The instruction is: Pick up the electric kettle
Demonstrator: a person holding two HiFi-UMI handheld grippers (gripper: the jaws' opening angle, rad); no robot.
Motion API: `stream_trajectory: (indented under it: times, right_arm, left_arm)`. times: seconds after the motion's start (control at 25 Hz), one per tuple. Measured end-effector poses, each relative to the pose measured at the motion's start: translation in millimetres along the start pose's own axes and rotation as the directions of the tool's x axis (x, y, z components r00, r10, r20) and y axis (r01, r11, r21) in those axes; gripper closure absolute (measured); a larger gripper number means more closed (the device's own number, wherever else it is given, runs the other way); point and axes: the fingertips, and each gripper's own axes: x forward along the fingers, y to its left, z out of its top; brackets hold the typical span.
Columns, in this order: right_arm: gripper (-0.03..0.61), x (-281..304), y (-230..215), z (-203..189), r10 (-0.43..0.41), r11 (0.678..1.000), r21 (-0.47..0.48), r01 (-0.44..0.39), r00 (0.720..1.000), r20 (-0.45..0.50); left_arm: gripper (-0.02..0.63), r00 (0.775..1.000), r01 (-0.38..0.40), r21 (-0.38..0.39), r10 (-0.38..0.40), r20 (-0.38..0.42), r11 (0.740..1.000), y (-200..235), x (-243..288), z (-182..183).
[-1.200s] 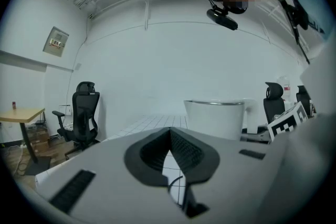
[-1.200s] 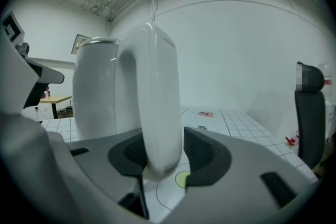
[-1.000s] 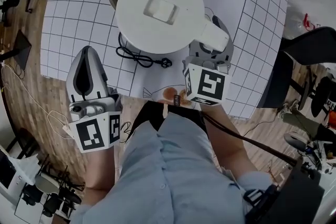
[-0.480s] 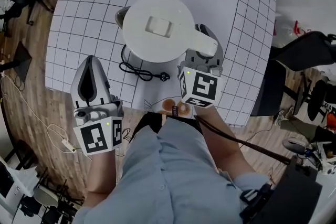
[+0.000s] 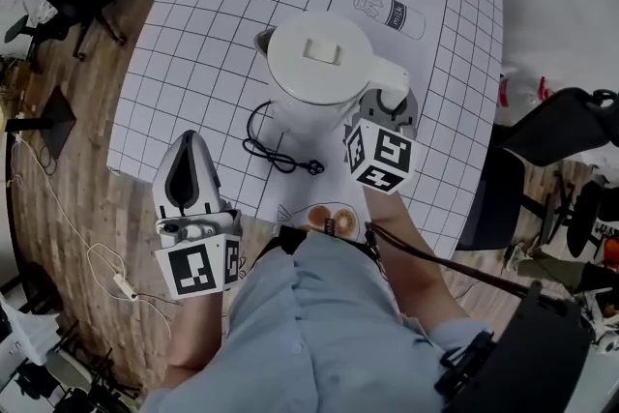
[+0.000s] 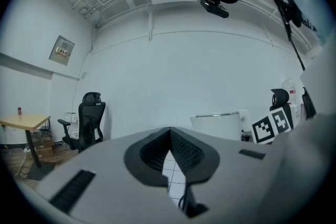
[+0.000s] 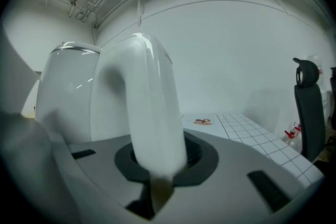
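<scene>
Head view: the kettle [image 5: 319, 63] is at upper centre on the grid table [image 5: 193, 24], with my right tongs [image 5: 389, 103] on its handle [image 5: 387, 75]. I can't quite tell whether it is off the table. A black cord [image 5: 276, 145] curls just below it. My left tongs [image 5: 187, 150] are at lower left, well apart.

Left gripper view: jaws pressed together, empty. A chair [image 6: 86, 118] is at left, the kettle at right.

Right gripper view: my jaws, having just closed in, clamp the white handle, which blocks the centre. A second chair [image 7: 307, 107] is at right.
</scene>
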Motion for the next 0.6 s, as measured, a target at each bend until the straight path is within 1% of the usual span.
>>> stream_trajectory:
  times: [0.16,0.28,0.4,0.6]
  right_arm:
    - [0.538,0,0,23,0.012,0.999,0.045,-0.013,0.999,0.037]
    - [0.537,-1,1,45,0.023,0.999,0.042,-0.027,0.997,0.074]
    - [0.537,-5,0,60,0.033,0.998,0.044,-0.037,0.995,0.091]
    - [0.537,-12,-12,79,0.018,0.999,0.041,-0.023,0.993,0.114]
  left_arm:
    - [0.614,1.0,-0.013,-0.006,0.013,0.021,1.0,3,-7,10]
    - [0.614,0.999,-0.011,-0.008,0.011,0.039,1.0,0,-9,17]
    - [0.614,0.998,0.003,-0.01,-0.002,0.056,1.0,-7,-10,23]
    - [0.614,0.997,0.032,-0.011,-0.031,0.071,0.999,-21,-8,29]
